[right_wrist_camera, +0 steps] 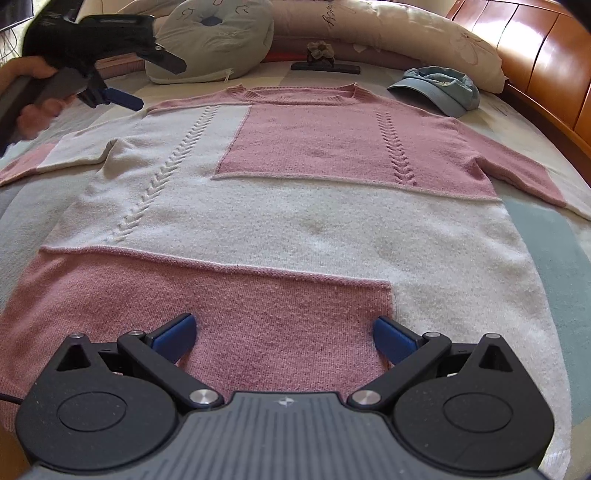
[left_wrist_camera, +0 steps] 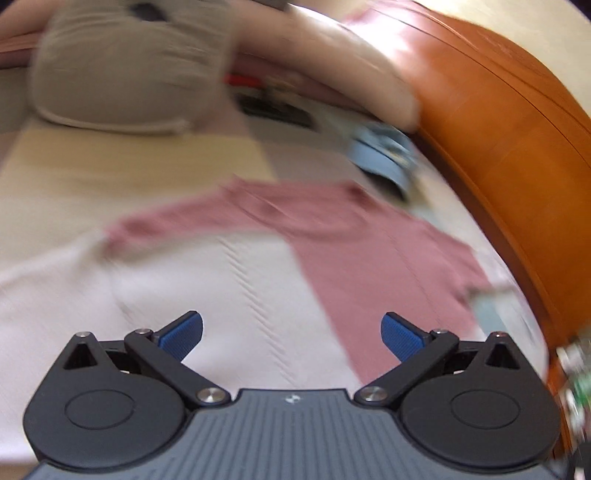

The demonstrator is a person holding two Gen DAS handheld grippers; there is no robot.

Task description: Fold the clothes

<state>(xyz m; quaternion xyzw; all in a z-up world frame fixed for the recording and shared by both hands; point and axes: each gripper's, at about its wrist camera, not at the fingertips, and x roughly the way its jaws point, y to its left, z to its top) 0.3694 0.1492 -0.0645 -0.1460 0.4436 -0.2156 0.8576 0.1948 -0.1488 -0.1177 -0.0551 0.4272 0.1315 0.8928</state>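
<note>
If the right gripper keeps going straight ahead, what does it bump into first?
Probably the sweater. The right gripper is open just above its pink hem patch, pointing along the garment, though depth is hard to judge.

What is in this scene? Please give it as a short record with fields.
garment: pink and white sweater, spread flat, front up, sleeves out
surface: bed
left tongs: open, empty, above the sweater's collar end
right tongs: open, empty, over the hem
nearby: blue cap beside the collar; pillows behind
fold: not yet begun
</note>
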